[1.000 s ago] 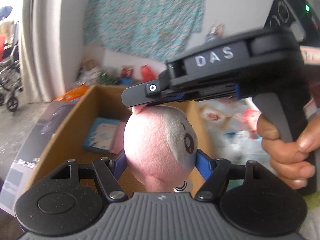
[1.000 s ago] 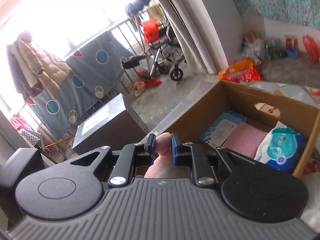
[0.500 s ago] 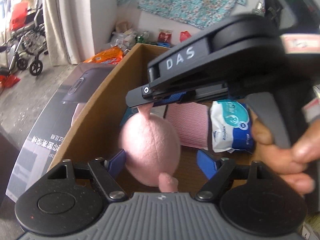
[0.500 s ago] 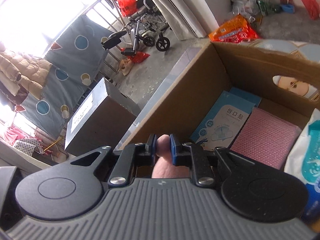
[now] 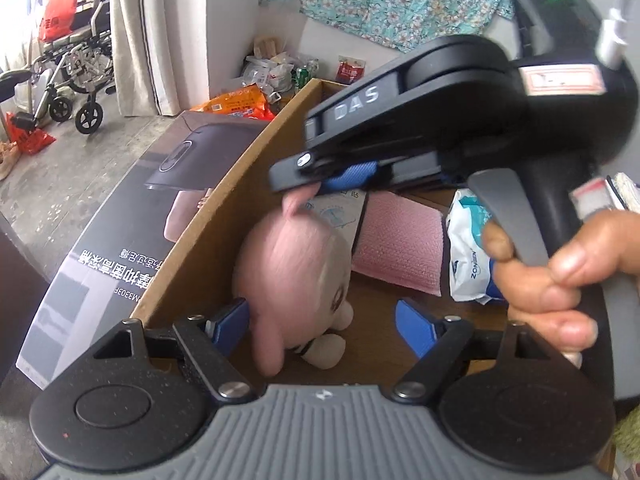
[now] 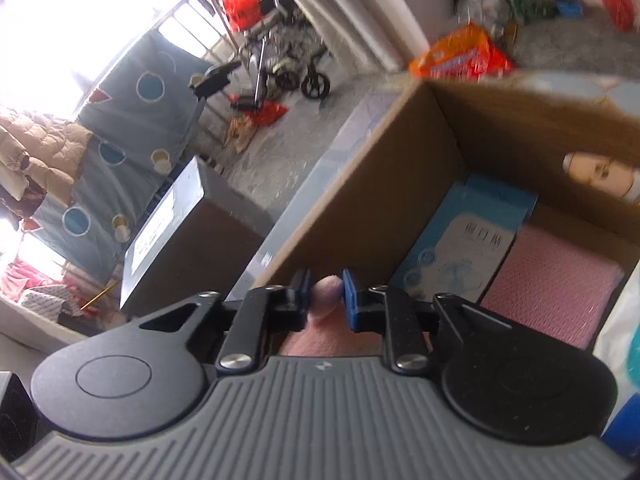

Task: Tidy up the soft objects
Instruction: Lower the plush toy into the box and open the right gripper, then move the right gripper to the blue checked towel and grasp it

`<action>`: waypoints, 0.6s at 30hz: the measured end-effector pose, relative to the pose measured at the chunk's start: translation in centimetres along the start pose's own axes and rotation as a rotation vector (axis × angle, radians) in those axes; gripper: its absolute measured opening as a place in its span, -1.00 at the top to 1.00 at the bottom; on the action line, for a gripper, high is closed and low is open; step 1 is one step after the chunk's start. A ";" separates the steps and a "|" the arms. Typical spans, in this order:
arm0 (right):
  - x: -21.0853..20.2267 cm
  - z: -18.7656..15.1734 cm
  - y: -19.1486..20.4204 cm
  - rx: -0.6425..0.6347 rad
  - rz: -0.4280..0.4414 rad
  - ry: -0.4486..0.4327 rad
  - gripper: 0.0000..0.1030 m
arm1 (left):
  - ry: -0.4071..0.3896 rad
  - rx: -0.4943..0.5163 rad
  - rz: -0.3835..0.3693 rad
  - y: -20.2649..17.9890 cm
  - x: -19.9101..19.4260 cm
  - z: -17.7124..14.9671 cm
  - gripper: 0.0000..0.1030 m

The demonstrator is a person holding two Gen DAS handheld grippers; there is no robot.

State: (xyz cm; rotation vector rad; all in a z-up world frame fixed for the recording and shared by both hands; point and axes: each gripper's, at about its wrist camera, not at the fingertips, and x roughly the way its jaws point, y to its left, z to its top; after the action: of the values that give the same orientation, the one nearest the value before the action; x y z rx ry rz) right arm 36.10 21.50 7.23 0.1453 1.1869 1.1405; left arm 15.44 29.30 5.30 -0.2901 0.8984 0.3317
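While the pink plush toy lies low inside the cardboard box, against the box's left wall, the left gripper stands around its lower body with blue fingers spread wide; the left one sits just beside the fuzzy pile and the right one stands clear of it. The toy is round and soft, with a pale grey face patch, a dark stitched eye and small cream stubby feet. Its thin pink ear rises to the right gripper, a black plastic tool stamped with white letters, held by a hand on a smooth grey trigger grip. In the right wrist view the ear tip sits between two ribbed blue fingers whose jaws have just been opening; narrow gaps show on either side of the ear, so they no longer pinch it.

The box is plain brown corrugated board with stiff straight walls. On its floor lie a flat blue-and-white packet, a rectangular pink pad with a fine bumpy texture and a crinkled white and teal plastic pack of wipes. A glossy printed dark carton leans against the outside of the box, on a rough grey concrete floor.
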 end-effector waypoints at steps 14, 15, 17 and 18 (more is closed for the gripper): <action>-10.8 -1.5 0.8 -0.049 0.014 -0.162 -0.34 | -0.108 0.009 -0.030 -1.9 -4.3 -1.1 -0.78; -12.5 -2.2 0.8 -0.059 0.022 -0.185 -0.39 | -0.130 0.021 -0.032 -2.4 -5.2 -1.5 -0.81; -16.2 -3.7 0.7 -0.076 0.034 -0.220 -0.51 | -0.172 0.045 -0.041 -3.4 -6.8 -2.2 -0.83; -18.1 -4.7 0.5 -0.079 0.035 -0.235 -0.52 | -0.192 0.060 -0.050 -4.0 -7.7 -2.7 -0.84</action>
State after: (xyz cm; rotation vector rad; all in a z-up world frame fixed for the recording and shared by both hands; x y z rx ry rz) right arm 33.42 5.89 17.28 0.2337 0.9329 1.1646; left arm 10.68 23.40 10.28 -0.2207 0.7094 0.2803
